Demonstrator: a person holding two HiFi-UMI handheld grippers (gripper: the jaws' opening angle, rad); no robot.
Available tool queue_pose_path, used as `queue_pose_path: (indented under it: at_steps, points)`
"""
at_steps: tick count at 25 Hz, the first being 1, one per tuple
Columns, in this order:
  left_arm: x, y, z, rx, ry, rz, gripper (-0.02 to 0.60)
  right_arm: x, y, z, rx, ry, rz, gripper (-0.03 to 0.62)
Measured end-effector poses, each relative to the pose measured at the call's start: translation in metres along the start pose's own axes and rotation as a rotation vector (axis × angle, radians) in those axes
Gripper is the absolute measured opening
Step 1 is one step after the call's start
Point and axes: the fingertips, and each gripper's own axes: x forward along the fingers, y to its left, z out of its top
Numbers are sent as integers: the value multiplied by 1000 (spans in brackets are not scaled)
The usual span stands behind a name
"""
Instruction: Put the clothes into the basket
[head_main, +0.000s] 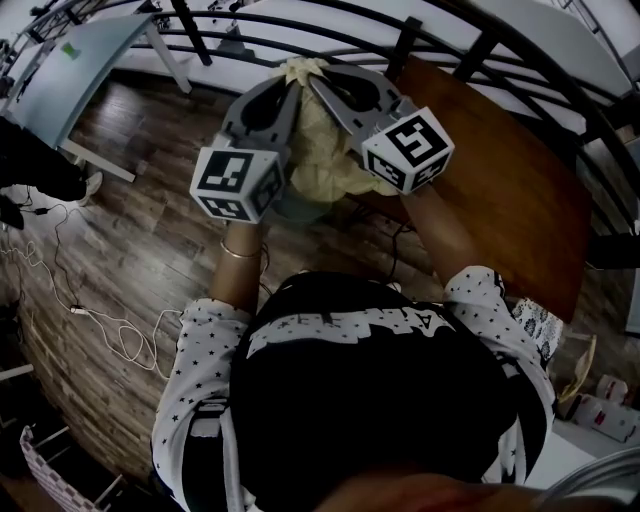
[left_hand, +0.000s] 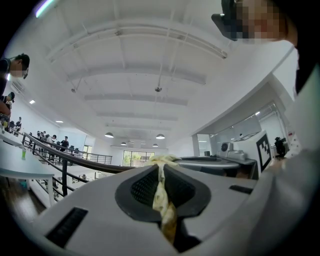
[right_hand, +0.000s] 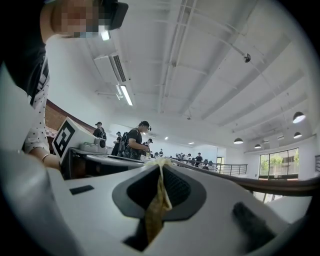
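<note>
A pale yellow garment (head_main: 322, 150) hangs bunched in the air in front of the person, pinched at its top by both grippers. In the head view my left gripper (head_main: 288, 90) and my right gripper (head_main: 318, 80) meet tip to tip over the cloth. The left gripper view shows a strip of the yellow cloth (left_hand: 161, 200) squeezed between the shut jaws of the left gripper (left_hand: 161, 169). In the right gripper view the same cloth (right_hand: 158, 202) is clamped in the right gripper (right_hand: 161, 170). No basket can be made out; the garment hides what lies under it.
A brown wooden table (head_main: 500, 190) stands to the right of the garment. A black railing (head_main: 470, 45) runs across the top. A white table (head_main: 90, 50) is at the upper left, with cables (head_main: 110, 330) on the wood floor. People (right_hand: 131, 140) stand in the distance.
</note>
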Motion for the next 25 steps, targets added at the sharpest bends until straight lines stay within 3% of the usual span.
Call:
queue_pose_path:
  at_steps: [16, 25]
  points:
    - [-26, 71, 1, -14, -3, 34, 37, 72, 25, -1, 19, -11, 32, 37]
    - [-29, 79, -9, -25, 7, 56, 37, 79, 30, -13, 32, 21, 55, 37]
